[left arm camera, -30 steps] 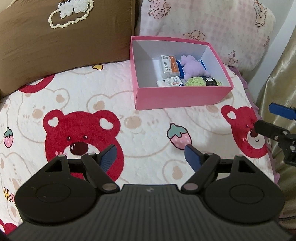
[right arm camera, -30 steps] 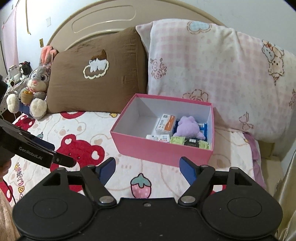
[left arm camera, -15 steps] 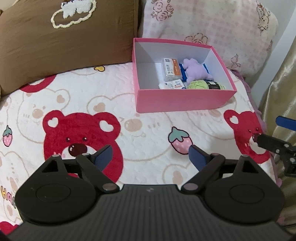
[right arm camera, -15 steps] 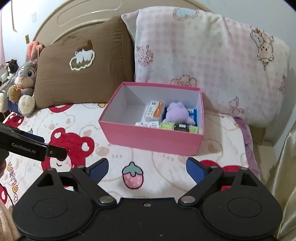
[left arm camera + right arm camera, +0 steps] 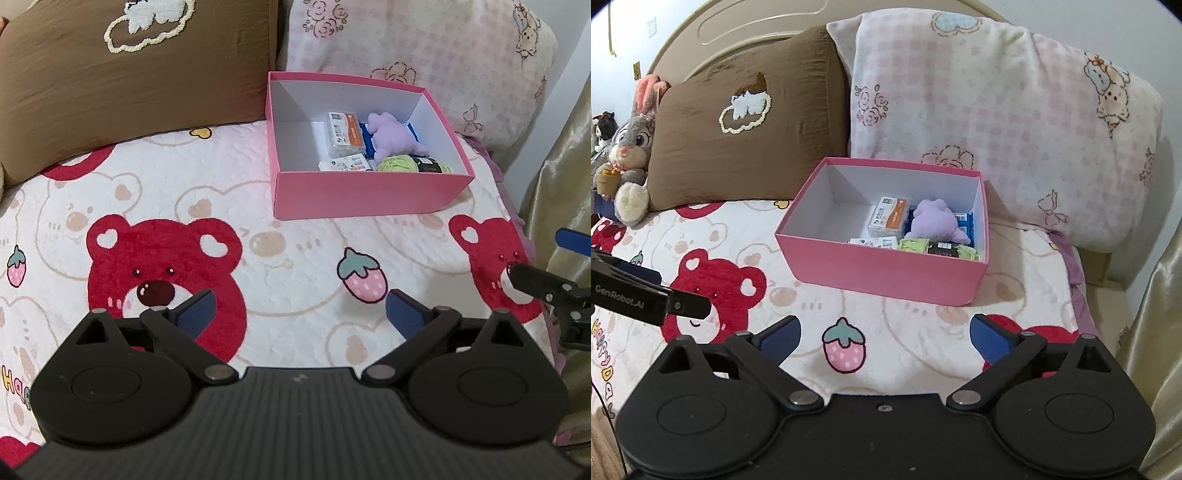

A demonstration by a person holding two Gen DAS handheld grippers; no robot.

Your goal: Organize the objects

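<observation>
**Both grippers spreading wide, box already packed**

Left wrist view first: the left gripper (image 5: pixel 299 310) hangs over the bear-print blanket (image 5: pixel 147 206) and its jaws are opening with nothing between them, just blanket and a strawberry print below. Compared with a second ago the blue pads sit clearly further apart. The pink box (image 5: pixel 369 199) sits up ahead near the pillows, and it looks a touch closer to the middle of the view than before. Inside it, crowded toward the right end: an orange-and-white packet (image 5: pixel 343 134), a purple plush (image 5: pixel 391 138), a small white packet (image 5: pixel 345 164) and a green yarn ball (image 5: pixel 399 164) with a dark label. The right gripper (image 5: pixel 546 266) pokes in at the right edge, one blue pad and one black finger showing, apart from each other.

Right wrist view: the right gripper (image 5: pixel 884 334) is also opening, jaws empty, pads wider apart than a second ago. The pink box (image 5: pixel 886 273) sits right ahead on the blanket, same contents in the same end. The view has shifted since the earlier frame, so the box sits lower and more central now. A brown pillow (image 5: pixel 750 140) and a pink checked pillow (image 5: pixel 997 110) lean behind it, and a grey bunny plush (image 5: pixel 628 147) sits off at the left. The left gripper's black finger (image 5: pixel 646 299) crosses in at the left edge.
</observation>
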